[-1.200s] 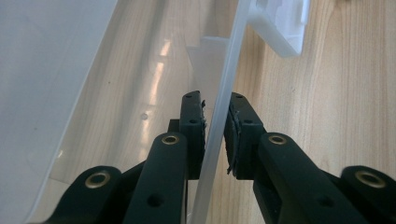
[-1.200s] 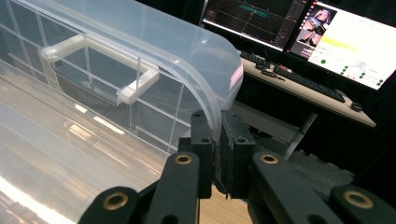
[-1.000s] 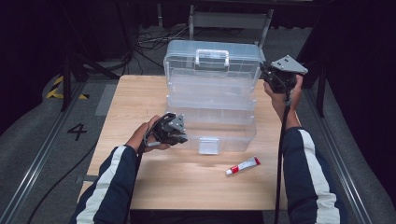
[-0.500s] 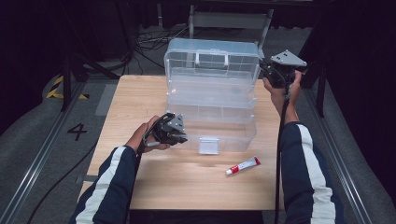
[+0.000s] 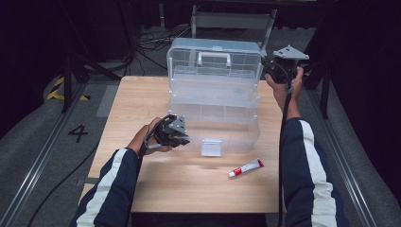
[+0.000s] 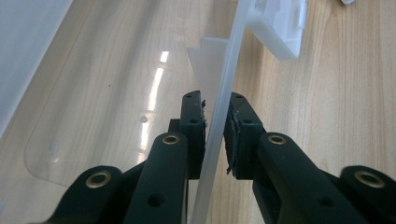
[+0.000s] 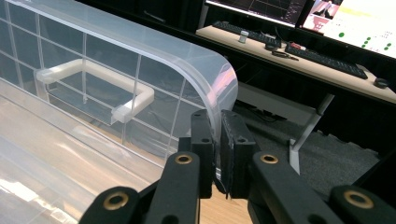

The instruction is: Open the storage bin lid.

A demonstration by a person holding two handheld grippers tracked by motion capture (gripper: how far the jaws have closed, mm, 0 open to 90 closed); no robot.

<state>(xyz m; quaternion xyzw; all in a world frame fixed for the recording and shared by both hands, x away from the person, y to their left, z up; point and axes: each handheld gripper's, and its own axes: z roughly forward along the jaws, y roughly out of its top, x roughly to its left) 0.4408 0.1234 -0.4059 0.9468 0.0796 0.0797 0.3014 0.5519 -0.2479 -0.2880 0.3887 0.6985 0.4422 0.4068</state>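
Nearest me on the pale, wood-grained table (image 5: 142,94) lies one small white tube with a red cap (image 5: 245,168), round-bodied and glossy, well apart from both of my grippers. Just beyond it sits the one large clear plastic storage box (image 5: 213,113) — smooth, see-through walls, rounded corners, a white flat latch (image 5: 211,147) on its front face.

My left gripper (image 5: 176,135) is at the box's front left corner. In the left gripper view its two black jaws, matte with brass-coloured pins, are clamped on a thin translucent wall edge (image 6: 219,112) of the box's lower part; the rough dark pads (image 6: 233,135) press it from both sides.

Farther back, the box's hinged lid (image 5: 215,59) stands raised, ribbed in a grid of squares and carrying one white bar-shaped handle (image 7: 95,81). My right gripper (image 5: 274,66) is at the lid's far right corner — in the right gripper view its jaws are pinched tight on the curved, rounded rim (image 7: 212,93) of that lid.

Past the table I count two chair legs and some loose cables on the dark floor.
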